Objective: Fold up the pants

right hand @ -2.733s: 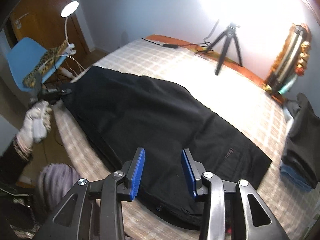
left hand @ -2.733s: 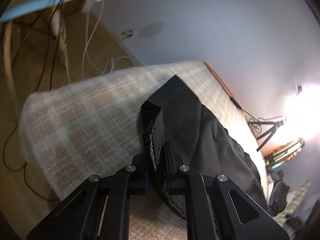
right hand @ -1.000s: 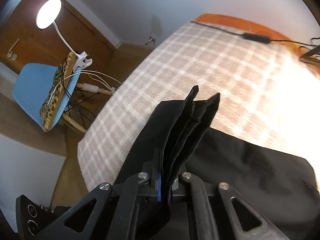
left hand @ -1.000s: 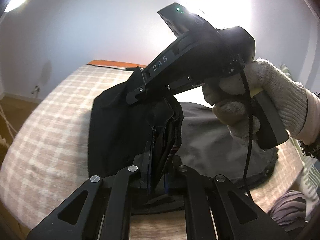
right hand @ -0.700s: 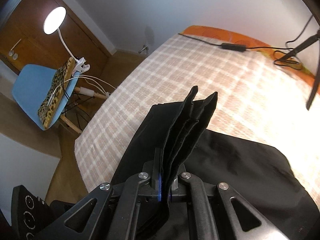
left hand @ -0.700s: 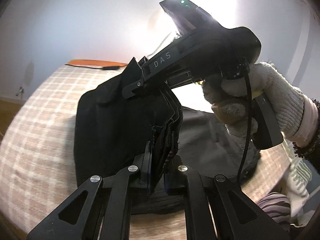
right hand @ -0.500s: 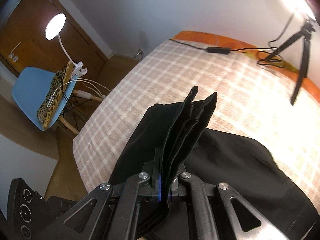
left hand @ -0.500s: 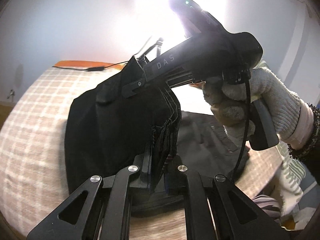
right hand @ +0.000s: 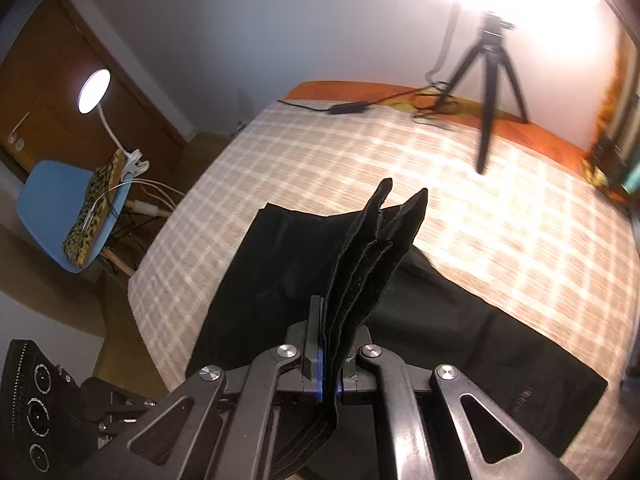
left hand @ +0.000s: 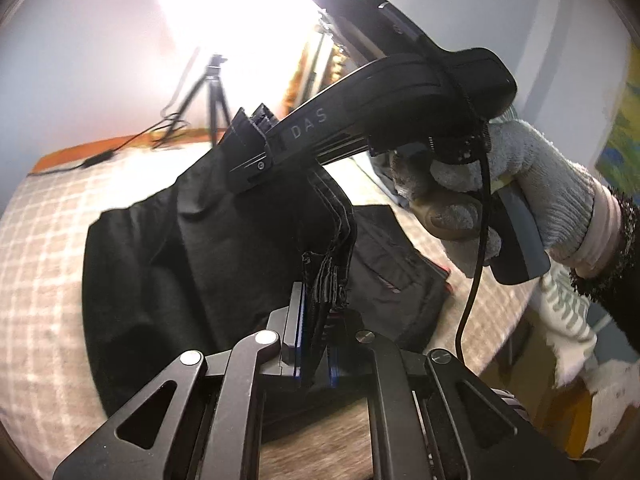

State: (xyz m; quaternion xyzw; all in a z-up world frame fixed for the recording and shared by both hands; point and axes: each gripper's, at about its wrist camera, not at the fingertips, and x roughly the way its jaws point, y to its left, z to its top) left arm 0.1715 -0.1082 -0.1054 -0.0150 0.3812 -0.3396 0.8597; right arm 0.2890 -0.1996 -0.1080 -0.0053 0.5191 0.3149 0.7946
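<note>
Two grippers: both clamped tight on bunched hem layers of the pants.
Left gripper: fingers pinch one hem corner above the bed.
Right gripper: fingers pinch the other.
Change: the lifted end has travelled farther over the bed, so the fold is halfway.

Pants: black, plain. Bed cover: beige/white check. Bed edge: orange. Chair: light blue, w/ leopard-print cloth on it. Glove: grey knit. Left gripper & right gripper: black, blue pads. Tripod: black.
</note>
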